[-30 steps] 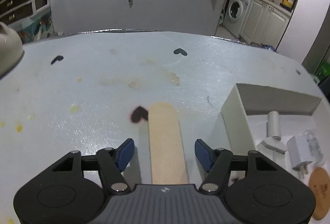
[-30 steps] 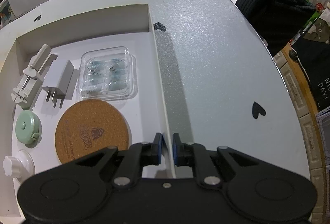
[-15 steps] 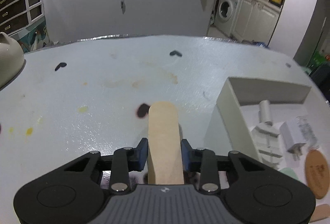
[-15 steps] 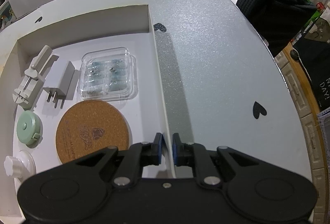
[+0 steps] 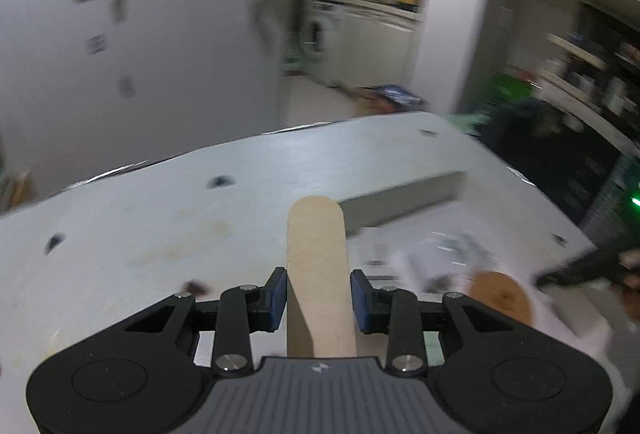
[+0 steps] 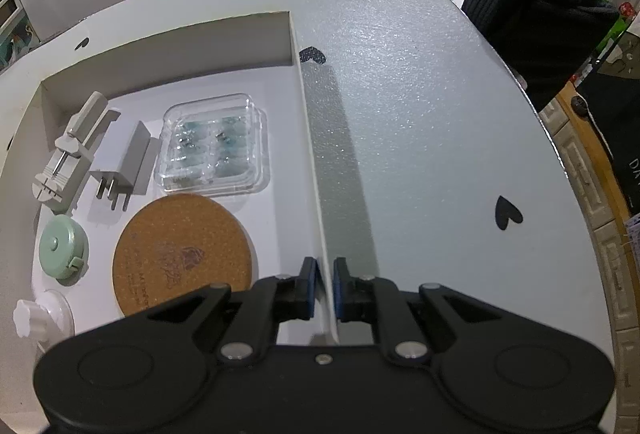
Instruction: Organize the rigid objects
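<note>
The table [image 6: 420, 122], white with a few black hearts, fills both views. On its left part sits the box [image 6: 168, 50], shallow, white, with low walls. The right gripper [image 6: 324, 288] points steeply down at the near end of the box's right wall, fingers [image 6: 308, 288] closed on that thin wall, one pad inside the box and one outside.

Inside the box, the cork coaster [image 6: 182, 254] lies flat near the gripper. Behind it, a clear case [image 6: 214, 144] with small bluish pieces. Left of the case stands a grey plug [image 6: 124, 170], prongs toward the camera, and left of that a grey clamp tool [image 6: 72, 154] lying lengthwise. Below the tool, a round green case [image 6: 62, 248]; in the near left corner, a white knob [image 6: 38, 316].

Over to the left wrist view, badly blurred. The left gripper [image 5: 319, 300] is off the table, its fingers [image 5: 277, 300] clamped on the wooden stick [image 5: 318, 266]; those jaws have just been closing, with the stick between them. The stick juts forward, its rounded tip in front of the box's far wall, and the coaster shows as a brown smear to its right.
</note>
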Action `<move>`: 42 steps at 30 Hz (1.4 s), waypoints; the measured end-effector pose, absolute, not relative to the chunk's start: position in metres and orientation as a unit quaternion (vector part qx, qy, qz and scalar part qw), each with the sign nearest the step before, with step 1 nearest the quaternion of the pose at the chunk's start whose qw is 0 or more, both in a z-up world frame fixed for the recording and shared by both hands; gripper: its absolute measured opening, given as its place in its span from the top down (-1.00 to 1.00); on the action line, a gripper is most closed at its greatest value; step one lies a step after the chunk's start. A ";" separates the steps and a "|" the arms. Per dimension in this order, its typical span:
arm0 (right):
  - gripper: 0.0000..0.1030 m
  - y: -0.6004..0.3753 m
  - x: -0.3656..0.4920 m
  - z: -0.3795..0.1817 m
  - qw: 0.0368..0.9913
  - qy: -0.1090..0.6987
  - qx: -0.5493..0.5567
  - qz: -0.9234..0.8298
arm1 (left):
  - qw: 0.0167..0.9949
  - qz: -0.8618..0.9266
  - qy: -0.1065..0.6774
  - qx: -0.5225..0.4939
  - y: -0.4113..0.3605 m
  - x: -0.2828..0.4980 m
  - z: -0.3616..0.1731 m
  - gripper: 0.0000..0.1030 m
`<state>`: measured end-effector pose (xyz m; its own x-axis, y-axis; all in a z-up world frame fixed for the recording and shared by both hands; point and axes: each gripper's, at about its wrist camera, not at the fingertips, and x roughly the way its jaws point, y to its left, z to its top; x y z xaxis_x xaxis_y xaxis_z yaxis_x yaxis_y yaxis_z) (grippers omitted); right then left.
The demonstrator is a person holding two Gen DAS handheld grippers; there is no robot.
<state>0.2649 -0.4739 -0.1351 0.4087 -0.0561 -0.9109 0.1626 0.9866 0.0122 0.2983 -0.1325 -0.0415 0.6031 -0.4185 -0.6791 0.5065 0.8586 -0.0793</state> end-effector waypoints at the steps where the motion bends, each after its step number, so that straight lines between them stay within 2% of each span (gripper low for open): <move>1: 0.82 -0.474 0.265 -0.135 0.838 0.539 0.050 -0.065 | 0.887 -0.277 0.362 0.069 -0.141 0.295 -0.041 0.32; 14: 0.82 -0.475 0.263 -0.135 0.840 0.536 0.054 -0.065 | 0.753 -0.499 0.387 0.184 -0.235 0.237 -0.078 0.32; 30: 0.81 -0.475 0.261 -0.136 0.843 0.529 0.061 -0.071 | 0.627 -0.610 0.420 0.242 -0.248 0.233 -0.119 0.30; 32: 0.81 -0.475 0.262 -0.136 0.843 0.529 0.062 -0.072 | 0.623 -0.607 0.431 0.241 -0.248 0.236 -0.121 0.20; 34: 0.81 -0.475 0.261 -0.136 0.843 0.529 0.063 -0.072 | 0.632 -0.599 0.433 0.233 -0.247 0.241 -0.120 -0.11; 42: 0.81 -0.475 0.261 -0.136 0.843 0.529 0.063 -0.072 | 0.644 -0.592 0.441 0.198 -0.247 0.249 -0.111 -0.48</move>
